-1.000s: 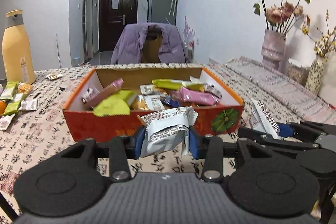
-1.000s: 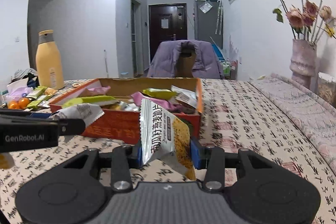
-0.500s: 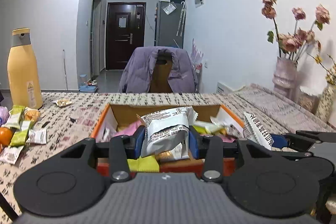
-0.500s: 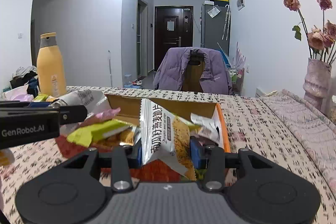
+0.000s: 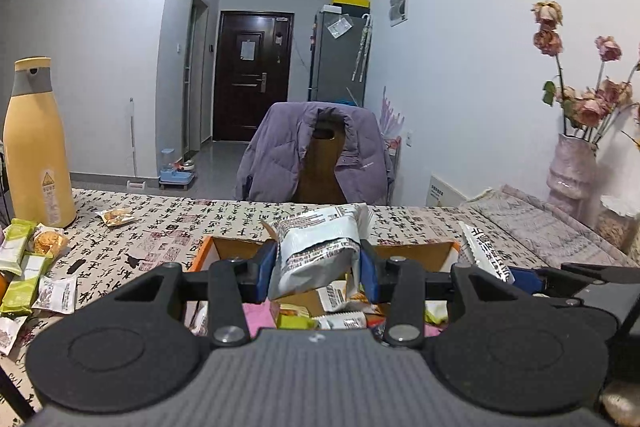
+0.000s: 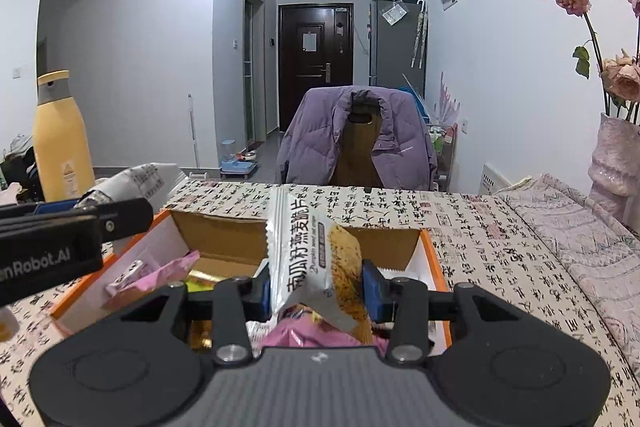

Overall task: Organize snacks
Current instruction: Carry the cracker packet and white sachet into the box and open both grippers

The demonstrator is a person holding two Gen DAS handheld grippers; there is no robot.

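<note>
Packets sit clamped in both of your tools, and both hang over the open orange box [image 6: 434, 267], so the coming move turns on what lies straight below the fingers. Your left gripper [image 5: 318, 265] pinches a grey-and-white snack packet [image 5: 316, 251] by its sides, its long axis lying roughly across the jaws, 9 to 3 o'clock. Your right gripper [image 6: 316, 285] is clamped on a white oat-crisp packet [image 6: 316, 259] standing on end, long axis 12 to 6 o'clock, its lower corner drooping toward the snacks beneath.

In the right wrist view the box's far cardboard wall sits at 12 o'clock beyond the packet and its right wall at 3 o'clock, so that packet is well inside the rim. In the left wrist view the box interior shows at 6 o'clock under the fingers. Neither hand looks clearly nearer; both seem ready to release.

The box already holds a loose heap: pink wrappers [image 6: 316, 337], a yellow-green one, white sachets. More snacks remain on the patterned tablecloth [image 5: 168, 231] at 9 o'clock in the left view: green bars [image 5: 24, 281], small white sachets, beside a tall yellow bottle [image 5: 34, 147].
</note>
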